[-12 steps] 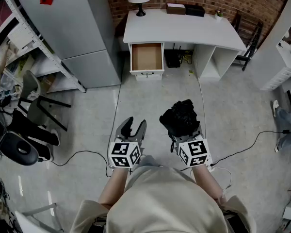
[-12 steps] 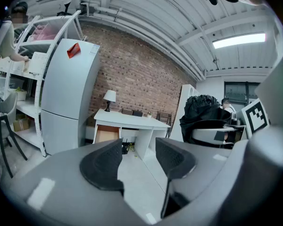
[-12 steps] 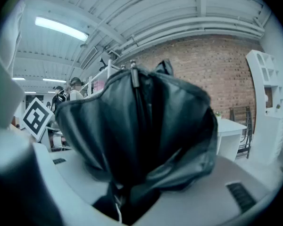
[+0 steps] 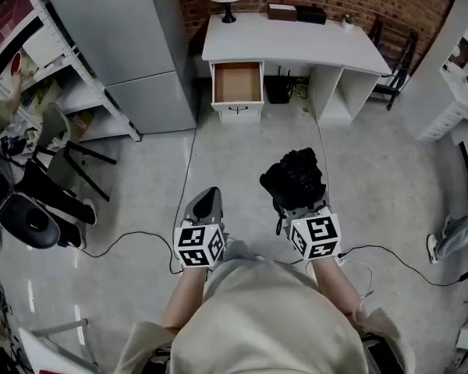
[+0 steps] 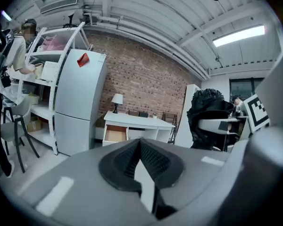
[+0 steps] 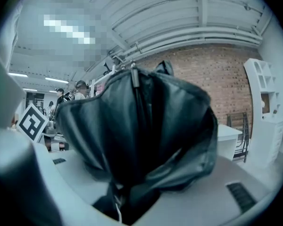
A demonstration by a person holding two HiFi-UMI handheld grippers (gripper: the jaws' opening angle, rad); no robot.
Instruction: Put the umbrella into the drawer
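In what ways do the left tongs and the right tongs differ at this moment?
The left tongs are shut, while the right tongs stand wide apart. The left tongs hold nothing, but the right tongs grip the black folded umbrella. Both are held out in front of the person and point toward the white desk with its open drawer.

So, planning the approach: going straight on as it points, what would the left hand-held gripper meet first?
The way looks free across the floor; first in line is probably the open drawer, though depth is unclear.
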